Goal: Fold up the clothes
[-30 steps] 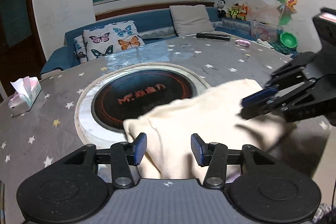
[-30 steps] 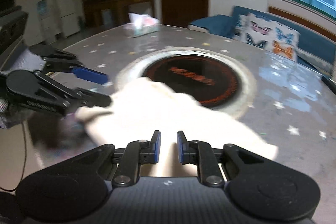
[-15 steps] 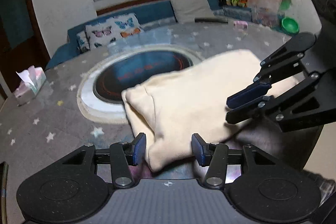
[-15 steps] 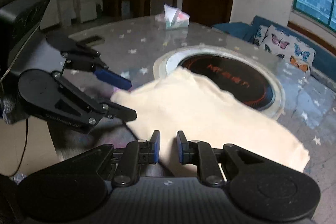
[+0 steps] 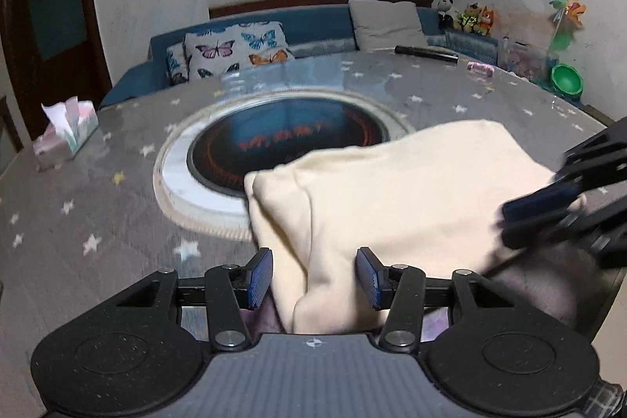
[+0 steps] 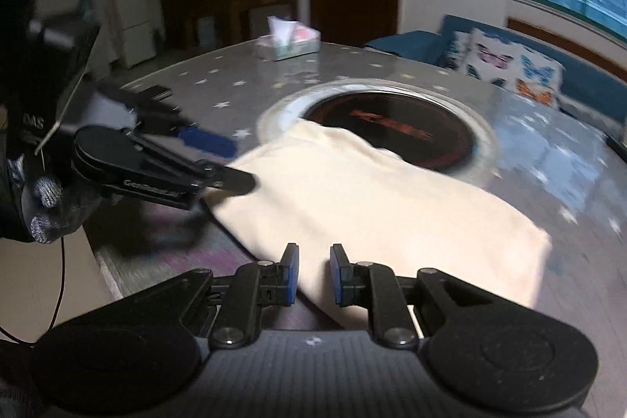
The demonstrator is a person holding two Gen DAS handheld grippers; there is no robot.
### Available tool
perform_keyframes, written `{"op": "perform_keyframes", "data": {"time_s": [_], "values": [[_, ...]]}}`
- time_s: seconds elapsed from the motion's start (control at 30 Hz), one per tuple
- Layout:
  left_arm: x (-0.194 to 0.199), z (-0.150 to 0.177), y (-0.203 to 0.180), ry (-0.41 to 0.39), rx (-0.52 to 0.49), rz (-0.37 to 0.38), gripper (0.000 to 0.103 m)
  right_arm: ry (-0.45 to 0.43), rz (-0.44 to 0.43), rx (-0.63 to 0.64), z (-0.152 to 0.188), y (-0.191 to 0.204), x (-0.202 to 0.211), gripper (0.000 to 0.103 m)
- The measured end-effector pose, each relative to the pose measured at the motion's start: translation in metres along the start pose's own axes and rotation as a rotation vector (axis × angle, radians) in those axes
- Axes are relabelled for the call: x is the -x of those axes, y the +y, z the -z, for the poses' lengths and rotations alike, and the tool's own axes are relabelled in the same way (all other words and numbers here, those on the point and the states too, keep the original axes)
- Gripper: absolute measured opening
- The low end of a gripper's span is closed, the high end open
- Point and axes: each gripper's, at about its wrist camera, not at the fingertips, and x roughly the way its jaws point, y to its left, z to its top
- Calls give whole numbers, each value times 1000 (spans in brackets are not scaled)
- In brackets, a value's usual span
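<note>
A cream garment [image 5: 399,198] lies folded at the near edge of the round star-patterned table [image 5: 98,222]; it also shows in the right wrist view [image 6: 372,206]. My left gripper [image 5: 313,279] is open, its jaws on either side of the garment's near left corner. My right gripper [image 6: 313,275] has a narrow gap between its jaws, with the garment's near edge between them; no firm pinch shows. Each gripper shows in the other's view, the right one [image 5: 548,210] at the cloth's right side, the left one [image 6: 219,167] at its left corner.
A round black cooktop [image 5: 290,143] with a pale ring sits in the table's middle, partly under the garment. A tissue box [image 5: 66,132] stands at the far left. A dark remote [image 5: 425,51] and a small pink item [image 5: 480,67] lie at the far edge. A sofa with cushions stands behind.
Both grippers have moved over the garment, drawing back toward its near edge. The left jaws stay open and the right jaws stay narrow. The cloth lies flatter on the table.
</note>
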Motion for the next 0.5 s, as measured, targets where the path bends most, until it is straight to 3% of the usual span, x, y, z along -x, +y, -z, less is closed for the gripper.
{"op": "perform_keyframes", "data": {"time_s": [0.23, 0.5], "values": [[1, 0, 0, 7, 4, 2, 53, 35, 72, -158, 34, -41, 19, 16], [-1, -19, 2, -19, 18, -13, 51, -40, 103, -168, 17, -59, 28, 16]]}}
